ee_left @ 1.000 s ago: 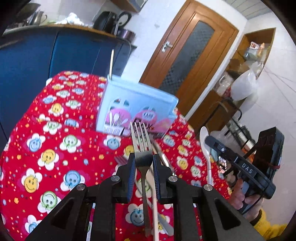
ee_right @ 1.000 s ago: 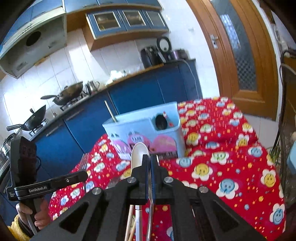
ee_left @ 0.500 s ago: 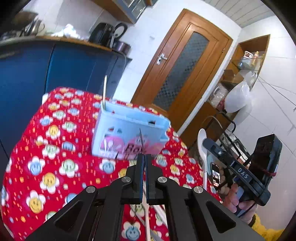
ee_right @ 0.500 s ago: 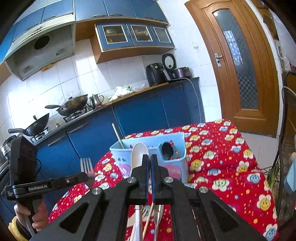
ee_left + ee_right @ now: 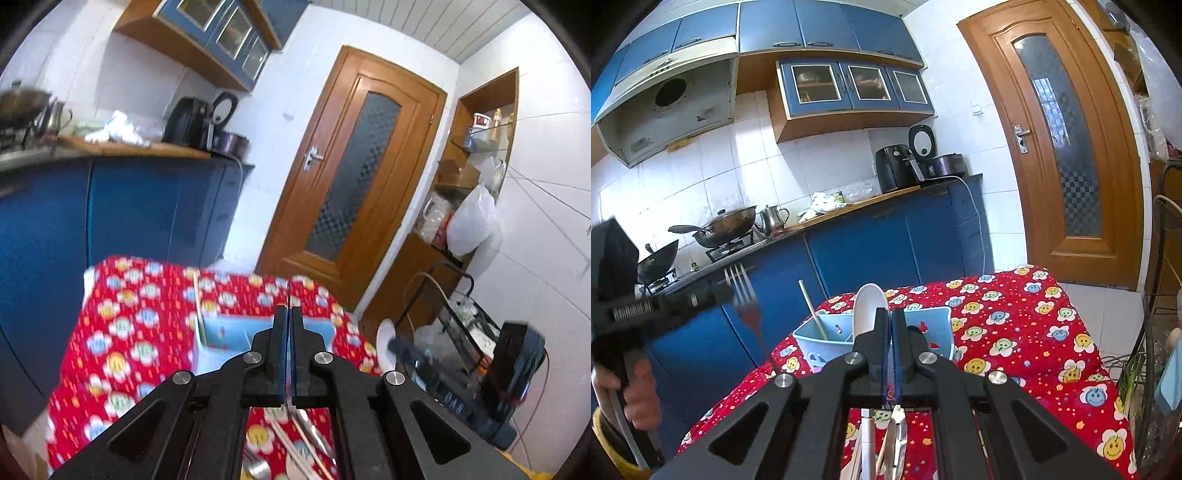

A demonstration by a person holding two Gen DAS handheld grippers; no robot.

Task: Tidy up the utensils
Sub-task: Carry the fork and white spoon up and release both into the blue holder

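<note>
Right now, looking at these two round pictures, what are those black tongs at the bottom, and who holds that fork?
There is no robot here. A person holds a black tool in each hand, each ending in a two-fingered claw with a wide-angle camera looking along it. One picture comes from the left tool, the other from the right. The left claw is shut on a fork. The right camera sees that tool from the side, with the person's hand on its handle. The right claw is shut on a white spoon. Ahead, on a red flowered tablecloth, stands a light blue holder with one thin stick in it.
</note>
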